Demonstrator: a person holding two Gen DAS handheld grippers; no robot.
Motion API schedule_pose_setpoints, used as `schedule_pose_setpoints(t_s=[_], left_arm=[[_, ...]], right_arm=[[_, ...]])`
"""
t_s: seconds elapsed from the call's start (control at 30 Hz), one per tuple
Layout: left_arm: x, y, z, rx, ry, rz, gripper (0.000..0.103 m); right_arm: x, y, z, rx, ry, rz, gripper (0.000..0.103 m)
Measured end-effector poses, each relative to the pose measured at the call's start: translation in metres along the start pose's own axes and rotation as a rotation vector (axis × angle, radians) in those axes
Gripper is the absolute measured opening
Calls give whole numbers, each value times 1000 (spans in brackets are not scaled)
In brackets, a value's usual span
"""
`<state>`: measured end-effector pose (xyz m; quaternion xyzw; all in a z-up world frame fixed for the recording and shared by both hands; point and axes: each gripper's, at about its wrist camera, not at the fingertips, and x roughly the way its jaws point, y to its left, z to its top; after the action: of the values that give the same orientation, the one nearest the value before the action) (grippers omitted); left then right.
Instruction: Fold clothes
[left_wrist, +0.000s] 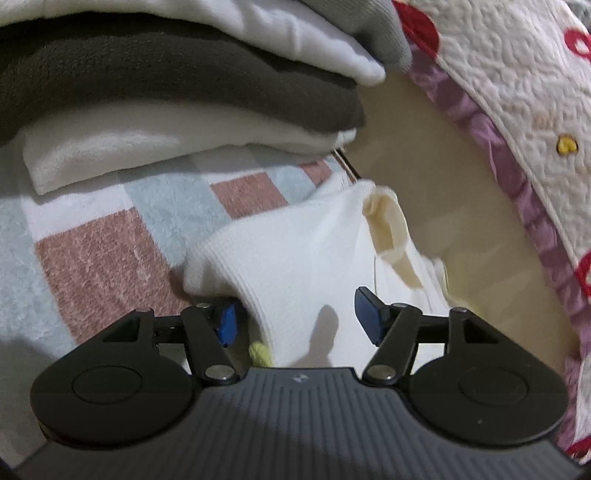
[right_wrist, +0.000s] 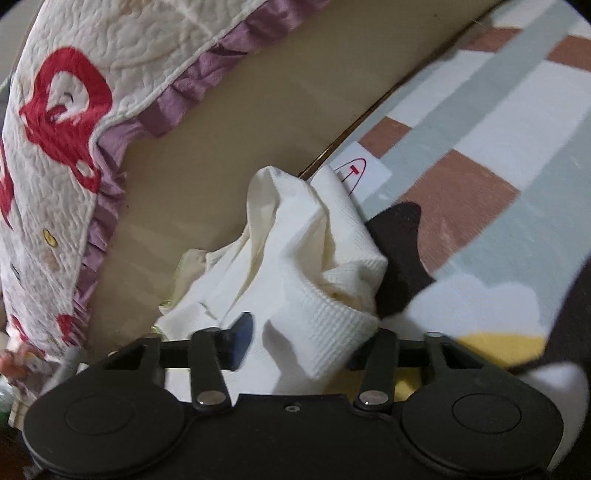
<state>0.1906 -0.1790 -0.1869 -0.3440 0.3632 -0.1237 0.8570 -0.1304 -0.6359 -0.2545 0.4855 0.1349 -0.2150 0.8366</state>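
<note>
1. Sitting between the jaws of the left tool (left_wrist: 295, 317) is a fold of the white ribbed garment (left_wrist: 295, 254). The jaws stand open. The right blue pad's face is bare and off the cloth, and the left pad is half hidden at the fold's edge.
2. In the right wrist view, the right tool (right_wrist: 299, 343) has the same white ribbed garment (right_wrist: 314, 258) bunched up between its jaws. The ribbed hem drapes over the right finger and hides that pad. The left pad shows just beside the cloth. I cannot tell if this tool pinches the garment or only straddles it.
3. The garment lies crumpled on the checked cover (left_wrist: 92, 266), at the cover's edge and against the beige panel (left_wrist: 424, 166). The cover has pink, pale blue and white squares.
4. A stack of folded clothes (left_wrist: 177, 85) sits on the checked cover beyond the garment. Its layers run white on top, then dark brown, then white.
5. A quilted spread (right_wrist: 66, 122) with red motifs and a purple frill hangs over the beige panel, near the garment but not touching it.
6. A white paper slip (right_wrist: 365, 170) with a red mark lies on the checked cover, partly under the garment's far tip.
7. A dark shape (right_wrist: 399, 251) is just beside the garment. It is too unclear to name.
</note>
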Motion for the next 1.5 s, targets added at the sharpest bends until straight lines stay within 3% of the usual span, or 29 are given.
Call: schedule_pose_setpoints(t_s=[0.07,0.1,0.13,0.17,0.2,0.23,0.37,0.47,0.6,0.87,1.0,1.03,1.13,1.2,1.27,1.3,1.37,1.5], left_arm=[[4,2,-1,-58,-5,-22,61],[7,1,-1,-66,10,-29,50],[11,-4,-1,-28,36,-15,16],[14,-11,0,29,66,7,7],[14,-18,0,91,73,31,7],[13,-26,0,152,72,47,7],[-8,-47,9,234,77,43,6],[-38,-63,8,341,44,-12,6],[-85,-68,-1,363,20,-91,6],[-146,-29,-30,387,109,-33,6],[-161,2,-37,333,124,-38,9],[-157,11,-37,317,133,-10,14],[-157,15,-44,432,152,82,14],[-168,9,-48,504,136,108,18],[-180,2,-50,550,114,143,22],[-186,-2,-49,564,107,145,25],[-197,-12,-49,594,103,126,28],[-223,-44,-53,698,100,103,34]], right_arm=[[2,-4,2,23,-6,9,42],[4,-5,3,33,-7,13,42],[6,-2,3,18,-2,11,43],[8,1,4,-11,6,8,42],[11,4,4,-38,18,1,19],[13,6,5,-57,36,-5,13],[-5,23,19,-90,61,-20,11],[-32,48,29,-160,110,-5,10],[-67,72,34,-250,200,-21,9],[-126,31,8,-169,341,-196,9],[-142,53,-5,-342,362,-265,8],[-142,56,-7,-373,376,-293,9],[-142,50,-7,-373,396,-372,21],[-147,51,-4,-371,362,-432,25],[-160,58,-3,-408,288,-460,39],[-167,63,-4,-426,248,-455,47],[-177,72,-8,-462,178,-380,48],[-177,90,-24,-559,172,-221,47]])
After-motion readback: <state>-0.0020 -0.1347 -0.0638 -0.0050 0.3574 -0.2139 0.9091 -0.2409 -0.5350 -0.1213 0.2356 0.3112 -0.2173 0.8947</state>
